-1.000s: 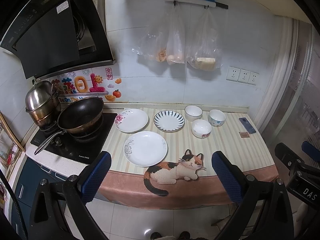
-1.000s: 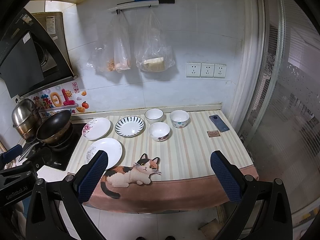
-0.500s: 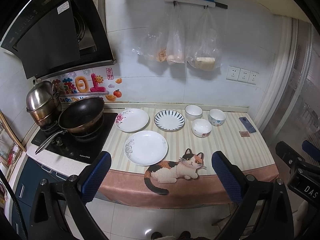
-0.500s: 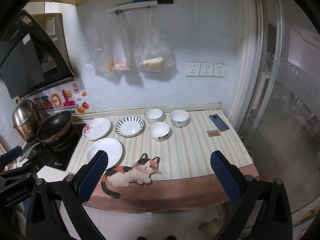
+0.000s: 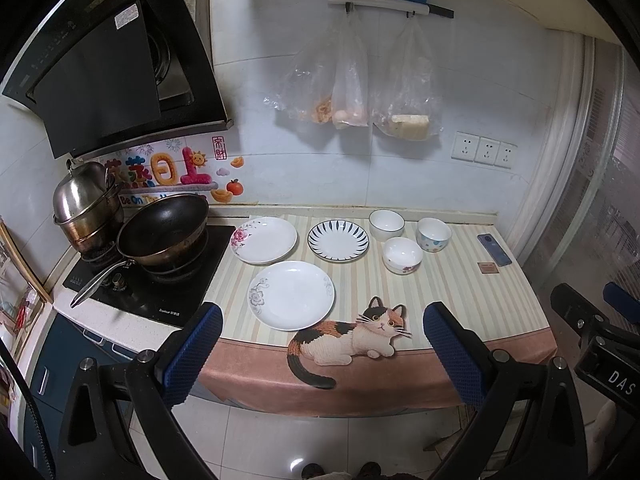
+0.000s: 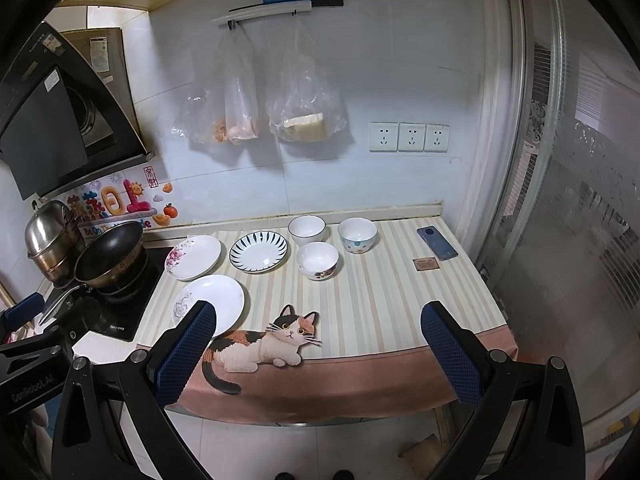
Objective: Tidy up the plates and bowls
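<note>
On the striped counter cloth lie three plates: a white plate with a grey flower [image 5: 291,294] [image 6: 218,298] at the front, a pink-flower plate [image 5: 264,239] [image 6: 193,257] behind it, and a blue-striped plate [image 5: 338,239] [image 6: 258,251]. To their right stand three bowls: a white one [image 5: 386,224] [image 6: 306,230], a dotted one [image 5: 433,234] [image 6: 357,234], and a flower-rimmed one [image 5: 402,255] [image 6: 317,260]. My left gripper [image 5: 322,354] and right gripper [image 6: 320,352] are both open and empty, held back from the counter's front edge.
A black wok [image 5: 164,232] and steel pots [image 5: 86,204] sit on the stove at the left. A phone [image 5: 494,249] and a small brown card [image 5: 488,268] lie at the counter's right end. Plastic bags [image 5: 352,92] hang on the wall. A glass door [image 6: 580,200] stands at the right.
Both views have shifted very slightly; the grippers stay open and nothing on the counter has moved.
</note>
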The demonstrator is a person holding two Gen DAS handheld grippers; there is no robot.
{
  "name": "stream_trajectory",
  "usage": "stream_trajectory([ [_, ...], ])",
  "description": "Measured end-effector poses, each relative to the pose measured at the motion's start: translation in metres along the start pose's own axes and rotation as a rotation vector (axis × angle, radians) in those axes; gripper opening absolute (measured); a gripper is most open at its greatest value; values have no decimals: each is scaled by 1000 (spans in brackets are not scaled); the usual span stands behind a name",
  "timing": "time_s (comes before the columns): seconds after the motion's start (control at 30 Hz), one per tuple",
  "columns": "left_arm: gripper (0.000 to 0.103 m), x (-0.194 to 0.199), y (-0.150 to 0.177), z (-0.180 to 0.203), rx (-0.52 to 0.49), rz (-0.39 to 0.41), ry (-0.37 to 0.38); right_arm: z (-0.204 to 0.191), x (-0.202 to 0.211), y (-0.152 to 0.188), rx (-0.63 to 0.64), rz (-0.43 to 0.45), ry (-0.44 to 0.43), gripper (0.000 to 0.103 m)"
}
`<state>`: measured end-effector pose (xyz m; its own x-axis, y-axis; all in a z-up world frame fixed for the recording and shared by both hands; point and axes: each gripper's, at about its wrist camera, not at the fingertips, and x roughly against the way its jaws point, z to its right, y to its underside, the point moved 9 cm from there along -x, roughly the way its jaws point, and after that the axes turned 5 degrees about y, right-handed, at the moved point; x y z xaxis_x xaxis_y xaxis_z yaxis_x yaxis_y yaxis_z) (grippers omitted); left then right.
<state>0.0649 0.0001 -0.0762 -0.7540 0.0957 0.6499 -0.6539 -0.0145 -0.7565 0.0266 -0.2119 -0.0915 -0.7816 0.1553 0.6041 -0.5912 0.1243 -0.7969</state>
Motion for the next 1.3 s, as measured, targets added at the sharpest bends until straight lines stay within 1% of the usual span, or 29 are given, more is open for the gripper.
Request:
stream_trajectory([
  [0.23,103,4,3,0,2,-2,-6,4,1,-2,-7,-3,-16,103],
  [0.37,103,3,4,0,21,-7,-27,13,-10,-5,-20,-16,-42,103],
  [0.43,103,-1,4,-1,33,-2,-43,16,-23,-4,-22,-30,-71,103],
  [0.5,103,-11,3,-4,45,6,-69,15,-41,1,-21,-64,-109,103],
  [0.63,103,-45,6,-30,75,-5,-158,-5,-96,19,-5,-185,-202,103],
  [0.67,103,-59,9,-42,85,-25,-179,-14,-113,27,6,-216,-222,103],
  [0.7,103,-68,11,-45,91,-36,-185,-21,-129,32,16,-244,-233,103],
  [0.77,103,-100,15,-67,109,-79,-202,-38,-163,45,29,-292,-276,103],
  [0.83,103,-130,20,-83,121,-129,-205,-56,-197,57,42,-331,-296,103],
  [0.87,103,-148,23,-92,131,-160,-191,-64,-213,63,46,-352,-313,103],
  [0.93,103,-181,29,-108,141,-211,-188,-81,-246,74,42,-390,-339,103],
  [0.97,103,-200,31,-116,140,-237,-167,-90,-264,80,40,-416,-353,102],
  [1.03,103,-236,39,-132,144,-295,-150,-115,-304,89,28,-463,-402,101],
  [1.07,103,-259,44,-140,152,-335,-113,-124,-319,93,22,-483,-406,100],
  [1.1,103,-276,49,-147,155,-367,-95,-134,-335,96,16,-503,-412,100],
  [1.2,101,-320,63,-163,148,-448,-60,-168,-387,102,-1,-550,-440,96],
  [1.3,101,-362,75,-179,129,-515,-36,-195,-427,110,-20,-603,-458,87],
])
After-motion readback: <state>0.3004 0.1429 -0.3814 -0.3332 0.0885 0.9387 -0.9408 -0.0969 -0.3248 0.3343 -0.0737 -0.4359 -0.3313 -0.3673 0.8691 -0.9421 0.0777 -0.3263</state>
